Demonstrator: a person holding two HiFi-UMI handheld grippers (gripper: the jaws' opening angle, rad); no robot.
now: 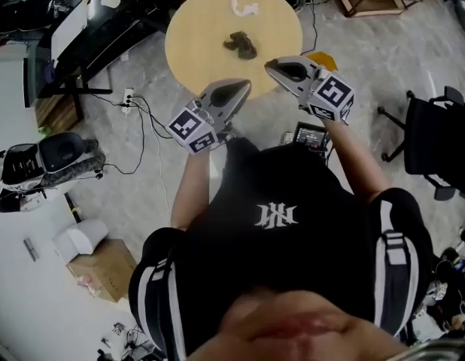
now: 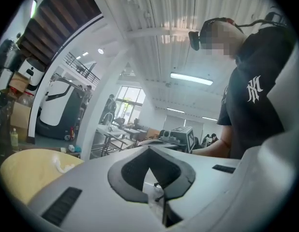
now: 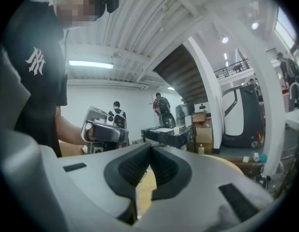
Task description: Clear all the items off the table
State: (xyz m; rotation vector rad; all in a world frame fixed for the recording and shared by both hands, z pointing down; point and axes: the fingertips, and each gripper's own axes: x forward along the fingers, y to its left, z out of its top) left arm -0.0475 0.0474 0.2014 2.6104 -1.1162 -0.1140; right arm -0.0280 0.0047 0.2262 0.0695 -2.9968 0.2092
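1. The left gripper (image 1: 244,88) is held out level in front of the person, and its fingers are pressed together at the tips with nothing between them.
2. The right gripper (image 1: 269,65) is held out beside it, tilted slightly down. Its fingers are also closed tip to tip and empty.
3. A round table (image 1: 191,43) of pale wood lies just beyond both sets of fingertips, which reach its near edge.
4. A dark lumpy item (image 1: 240,45) sits on the table ahead of the fingertips, roughly midway between the two grippers and clear of both.
5. A white crumpled item (image 1: 244,7) lies farther out past the dark one, near the table's far side and well apart from the fingers.
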